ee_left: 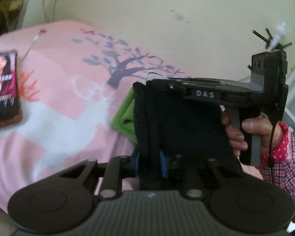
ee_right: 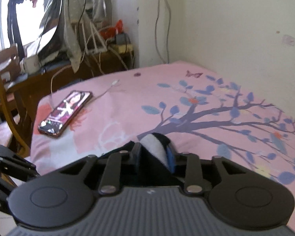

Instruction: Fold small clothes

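Note:
A small dark navy garment (ee_left: 179,122) is stretched in the air between both grippers above the pink bed. My left gripper (ee_left: 150,162) is shut on its lower edge, blue pads pinching the cloth. The right gripper (ee_left: 204,94), held by a hand in a pink sleeve, grips the garment's upper edge in the left wrist view. In the right wrist view my right gripper (ee_right: 155,157) is shut on the same dark cloth, with a white lining patch (ee_right: 155,145) showing between the pads. A green cloth (ee_left: 125,116) lies on the bed behind the garment.
The pink bedsheet (ee_right: 167,102) with a purple tree print fills both views. A phone (ee_right: 65,111) with a lit screen lies near the bed's far left with a charging cable; it also shows in the left wrist view (ee_left: 3,88). A wall runs along the bed; a cluttered desk and chair stand beyond.

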A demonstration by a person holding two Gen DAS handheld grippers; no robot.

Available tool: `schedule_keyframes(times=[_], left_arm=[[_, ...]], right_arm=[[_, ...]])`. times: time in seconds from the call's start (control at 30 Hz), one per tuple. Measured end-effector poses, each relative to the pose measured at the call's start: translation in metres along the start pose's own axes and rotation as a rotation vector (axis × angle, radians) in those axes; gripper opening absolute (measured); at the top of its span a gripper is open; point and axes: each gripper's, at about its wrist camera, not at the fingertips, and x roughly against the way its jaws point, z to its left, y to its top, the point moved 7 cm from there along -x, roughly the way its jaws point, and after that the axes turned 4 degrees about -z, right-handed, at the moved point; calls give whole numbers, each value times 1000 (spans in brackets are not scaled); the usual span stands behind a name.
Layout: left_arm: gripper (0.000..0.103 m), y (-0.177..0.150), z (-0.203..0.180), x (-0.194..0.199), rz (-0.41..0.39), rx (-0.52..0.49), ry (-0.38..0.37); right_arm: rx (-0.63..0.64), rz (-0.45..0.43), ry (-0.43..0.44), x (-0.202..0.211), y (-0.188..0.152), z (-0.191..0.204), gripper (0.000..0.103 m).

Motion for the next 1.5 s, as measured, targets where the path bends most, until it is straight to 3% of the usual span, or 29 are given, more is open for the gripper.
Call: schedule_keyframes(times=[0.07, 0.13, 0.23, 0.37, 0.4, 0.43, 0.5, 0.67, 0.87, 1.0, 1.13, 1.37, 1.5], left_arm=[[25, 0, 3, -2, -9, 7, 10], [37, 1, 4, -5, -13, -11, 49], [46, 3, 1, -6, -9, -50, 94], [60, 12, -6, -1, -16, -85, 125], [69, 16, -8, -1, -24, -97, 126], [86, 19, -11, 3, -35, -109, 127], [102, 28, -16, 4, -62, -125, 130], [103, 37, -19, -13, -46, -135, 144], [103, 25, -11, -37, 13, -79, 130], [103, 22, -10, -39, 18, -62, 125], [103, 20, -12, -39, 7, -65, 130], [103, 13, -28, -45, 35, -52, 22], [103, 15, -31, -50, 31, -48, 17]], right_arm=[[30, -13, -24, -11, -1, 4, 42], [55, -26, -50, -14, -1, 8, 43], [41, -39, -47, -11, -2, 4, 44], [-32, -60, -47, 1, -2, -8, 66], [-43, -68, -34, 7, -2, -9, 69], [-65, -91, -21, 18, -3, -12, 77], [-119, -155, -22, 44, -4, -19, 78], [-285, -272, -34, 108, -33, -40, 84], [-527, -259, -53, 144, -94, -72, 85], [-641, -236, 26, 143, -119, -73, 85], [-645, -184, 113, 125, -126, -55, 88], [-617, -197, 137, 119, -122, -48, 88], [-609, -209, 126, 119, -123, -48, 87]])
